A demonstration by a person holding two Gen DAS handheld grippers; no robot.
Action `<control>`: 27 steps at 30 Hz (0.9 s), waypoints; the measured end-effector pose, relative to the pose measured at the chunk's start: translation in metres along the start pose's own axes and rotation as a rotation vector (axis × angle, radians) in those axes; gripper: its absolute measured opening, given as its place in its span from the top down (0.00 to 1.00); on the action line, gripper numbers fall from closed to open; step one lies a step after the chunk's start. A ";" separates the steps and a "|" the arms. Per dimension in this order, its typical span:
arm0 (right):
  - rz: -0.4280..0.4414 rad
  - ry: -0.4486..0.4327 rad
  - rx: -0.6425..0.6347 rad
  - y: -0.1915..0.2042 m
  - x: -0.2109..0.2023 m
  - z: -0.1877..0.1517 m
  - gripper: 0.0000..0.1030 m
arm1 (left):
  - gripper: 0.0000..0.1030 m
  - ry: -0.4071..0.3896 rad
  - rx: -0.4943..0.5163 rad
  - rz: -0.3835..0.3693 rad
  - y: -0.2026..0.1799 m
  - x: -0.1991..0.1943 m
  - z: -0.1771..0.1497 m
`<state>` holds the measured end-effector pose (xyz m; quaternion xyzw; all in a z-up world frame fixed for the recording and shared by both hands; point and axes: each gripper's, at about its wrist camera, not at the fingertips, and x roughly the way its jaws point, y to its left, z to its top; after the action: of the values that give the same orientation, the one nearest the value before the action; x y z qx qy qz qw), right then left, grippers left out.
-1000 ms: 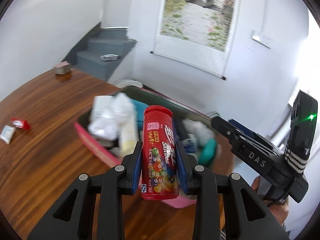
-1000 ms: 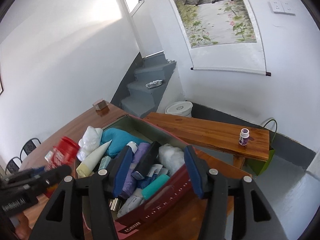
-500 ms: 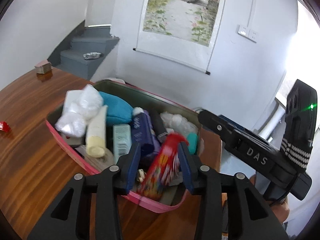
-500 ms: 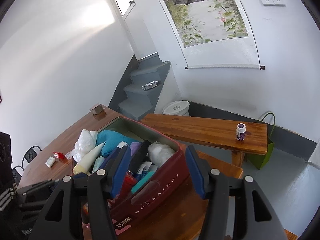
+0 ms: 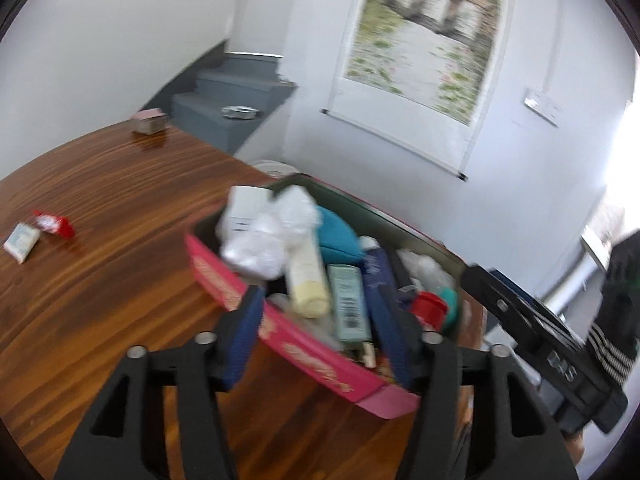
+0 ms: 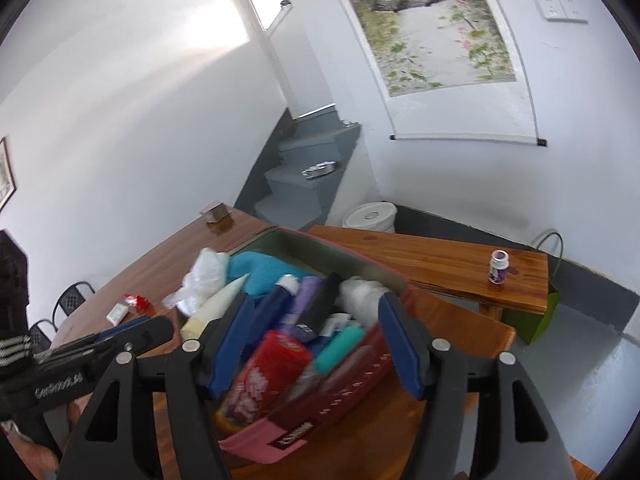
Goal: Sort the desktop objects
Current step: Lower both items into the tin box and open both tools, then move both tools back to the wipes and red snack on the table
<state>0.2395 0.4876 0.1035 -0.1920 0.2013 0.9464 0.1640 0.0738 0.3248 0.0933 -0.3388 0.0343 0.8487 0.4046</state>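
The red Skittles tube [image 6: 264, 376] lies in the pink box [image 6: 340, 392] at its near end; in the left wrist view only its red cap [image 5: 429, 307] shows. The box [image 5: 224, 280] is full of tubes, bottles, a teal pouch [image 5: 338, 236] and white bags. My left gripper [image 5: 320, 340] is open and empty, just above the box's near rim. My right gripper [image 6: 316, 344] is open and empty above the box. A red wrapper [image 5: 54, 224] and a small white packet [image 5: 22, 240] lie on the wooden table [image 5: 100, 208].
A small pink-topped block [image 5: 149, 123] sits at the table's far edge. A wooden bench [image 6: 440, 260] behind the box carries a small purple bottle [image 6: 499, 266]. A white bucket [image 6: 372, 218], grey stairs and a green bag [image 6: 548, 308] stand beyond.
My left gripper carried the Skittles tube over the box, opened and let it go; the tube now lies in the box. The left gripper has pulled back. My right gripper stayed open.
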 end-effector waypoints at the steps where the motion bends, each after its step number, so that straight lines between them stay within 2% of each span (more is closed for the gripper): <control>1: 0.011 0.002 -0.012 0.005 0.000 0.000 0.31 | 0.39 -0.002 -0.011 0.010 0.004 -0.001 0.001; 12: 0.134 0.032 -0.134 0.069 0.009 -0.005 0.24 | 0.39 -0.029 -0.150 0.188 0.087 -0.020 0.009; 17: 0.213 0.054 -0.224 0.115 0.023 -0.012 0.22 | 0.39 -0.044 -0.232 0.304 0.137 -0.026 0.008; 21: 0.264 0.105 -0.268 0.145 0.043 -0.020 0.22 | 0.39 -0.016 -0.317 0.399 0.182 -0.026 0.003; 24: 0.297 0.139 -0.319 0.170 0.060 -0.026 0.21 | 0.39 0.035 -0.414 0.502 0.224 -0.025 -0.006; 27: 0.315 0.166 -0.389 0.196 0.082 -0.031 0.21 | 0.39 0.038 -0.488 0.531 0.253 -0.031 -0.016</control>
<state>0.1015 0.3227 0.1044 -0.2633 0.0560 0.9622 -0.0426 -0.0835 0.1291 0.0449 -0.4205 -0.0752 0.9009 0.0764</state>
